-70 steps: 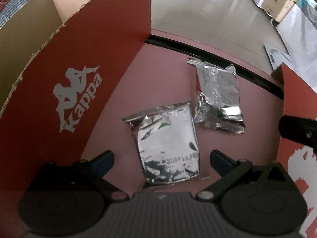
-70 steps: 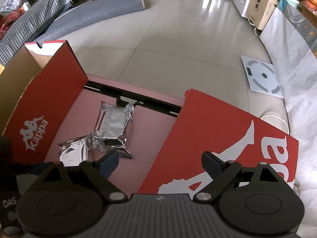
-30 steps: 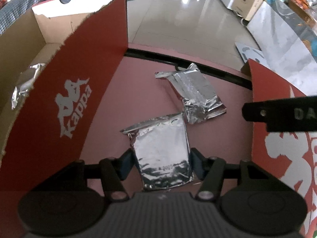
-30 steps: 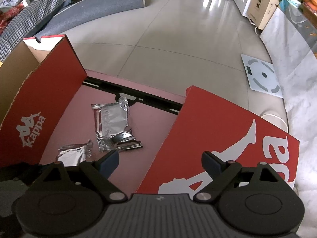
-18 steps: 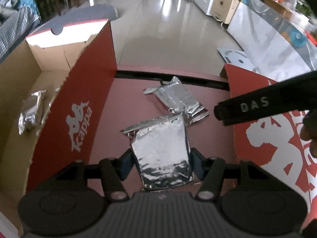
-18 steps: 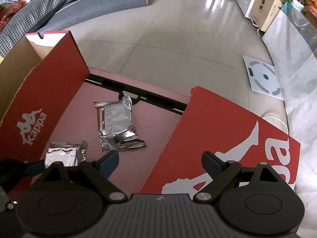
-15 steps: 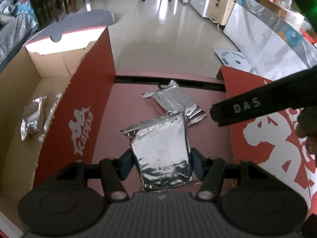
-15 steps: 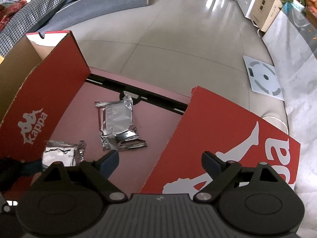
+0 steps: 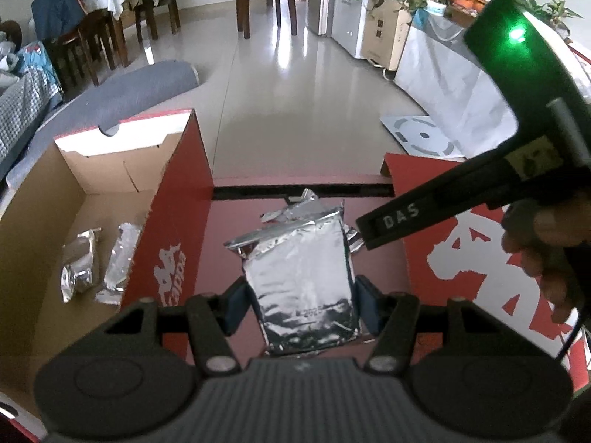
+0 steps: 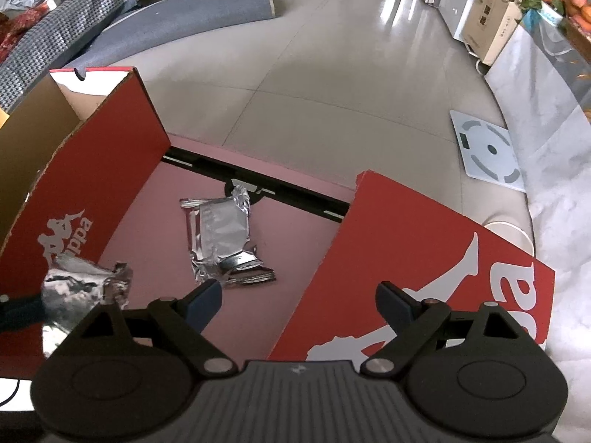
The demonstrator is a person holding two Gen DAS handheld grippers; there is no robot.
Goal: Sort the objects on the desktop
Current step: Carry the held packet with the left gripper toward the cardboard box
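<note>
Your left gripper (image 9: 301, 304) has lifted the foil packet (image 9: 301, 277) clear of the pink desk (image 10: 295, 243), pads clamped on its sides, mid-frame. Likely destination: the cardboard box (image 9: 44, 199) at left. Your right gripper (image 10: 299, 302) hangs open and empty.

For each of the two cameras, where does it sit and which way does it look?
Left wrist: on the left gripper, looking down along its fingers at the foil pouch it clamps; a hand shows.
Right wrist: on the open right gripper, facing the pink table.
Shared: second foil pouch, left red box.
</note>
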